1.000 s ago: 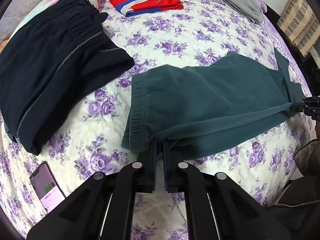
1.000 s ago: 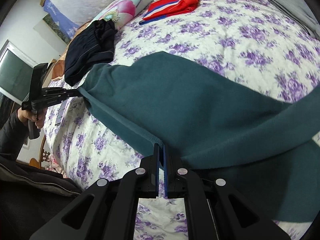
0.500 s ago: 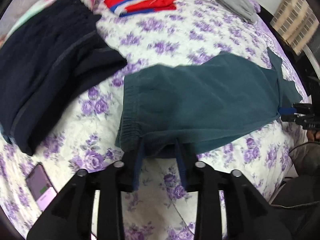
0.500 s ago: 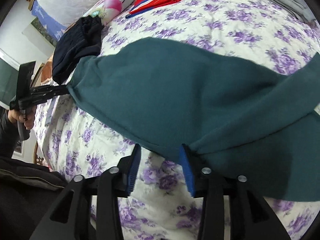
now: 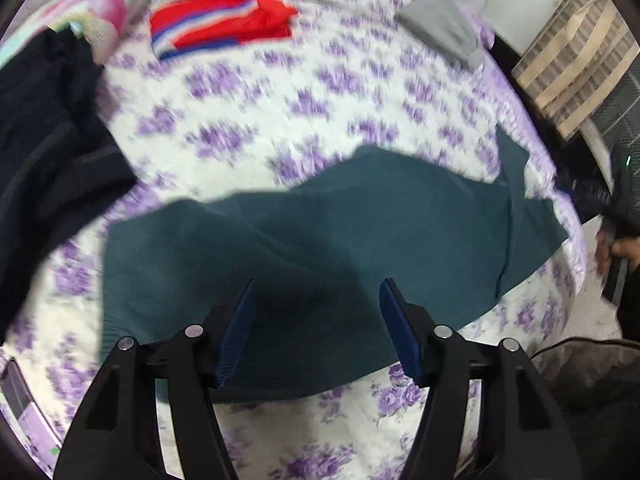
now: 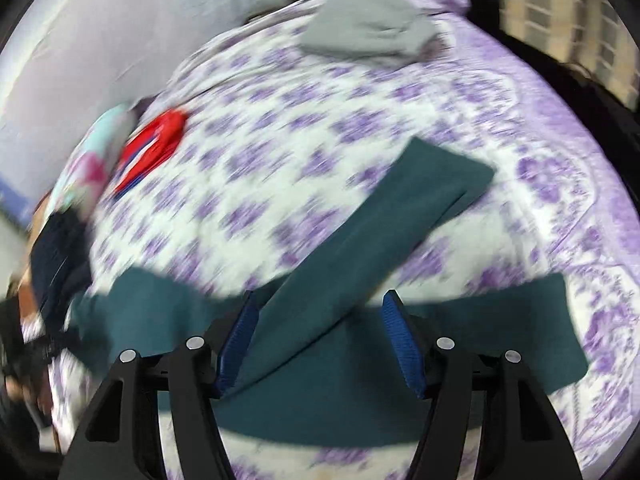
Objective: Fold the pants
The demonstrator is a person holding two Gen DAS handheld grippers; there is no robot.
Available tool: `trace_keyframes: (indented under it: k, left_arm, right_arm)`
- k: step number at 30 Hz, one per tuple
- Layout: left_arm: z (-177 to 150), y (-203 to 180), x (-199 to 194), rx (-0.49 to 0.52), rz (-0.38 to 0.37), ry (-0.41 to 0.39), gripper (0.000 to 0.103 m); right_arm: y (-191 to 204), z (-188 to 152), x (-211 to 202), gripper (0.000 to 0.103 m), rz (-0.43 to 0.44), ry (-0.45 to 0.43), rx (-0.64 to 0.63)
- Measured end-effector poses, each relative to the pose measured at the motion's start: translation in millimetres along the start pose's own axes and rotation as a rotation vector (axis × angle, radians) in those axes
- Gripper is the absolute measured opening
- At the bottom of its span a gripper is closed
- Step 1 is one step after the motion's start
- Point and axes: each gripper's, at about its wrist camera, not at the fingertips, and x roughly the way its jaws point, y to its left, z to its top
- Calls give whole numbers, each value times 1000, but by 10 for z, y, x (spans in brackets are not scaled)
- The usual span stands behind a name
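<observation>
On the floral bed, the left wrist view shows the left tongs spread wide and empty above the teal pants, which lie flat near the bed's front edge; a clean next fold likely calls for pinching both layers at an edge and keeping them aligned. From the right wrist view, the right tongs are likewise parted, holding nothing, over the leg end. No containers appear in either view.
</observation>
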Motion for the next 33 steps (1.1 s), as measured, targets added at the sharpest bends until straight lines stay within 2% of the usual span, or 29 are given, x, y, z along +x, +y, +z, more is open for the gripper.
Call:
trace_keyframes:
  k: [1,2,3,5,7,12,17,24,30,31,32,33]
  left_arm:
    - [-43,-25,41,17,23,8,61]
    - [-58,-58,97,38,45,18,61]
    - [-72,-75,144,50,50,33,61]
    - [-104,-72,244,30,40,87,61]
    - [-143,-63,307,5,43,109,61]
    - [-236,-59,343,-43,75,103,65]
    - [-290,-130,358,-40,124,119,73]
    - [-291,-153,379,-103,177,117,77]
    - [-254,-120,387,-170,178,121,80]
    - [-246,-126,390,-177,177,121,80]
    - [-243,-120,388,-186,176,122,80]
    - [-227,-132,406,-189,175,122,80]
  right_arm:
    - [-54,35,33,59,-16,4,3]
    - [-91,130,104,48,-45,19,5]
    - [-115,202,163,45,-52,26,3]
    - [-139,369,312,44,-93,34,0]
    - [-196,509,447,44,-115,35,13]
    - [-460,905,813,45,-149,19,104]
    - [-560,1187,1071,45,-201,43,104]
    - [-638,1355,1373,45,-286,124,118]
    - [-729,1351,1483,43,-306,164,144]
    - [-738,1350,1497,37,-304,168,146]
    - [-755,1352,1510,27,-308,170,149]
    - [-772,1356,1513,23,-312,169,155]
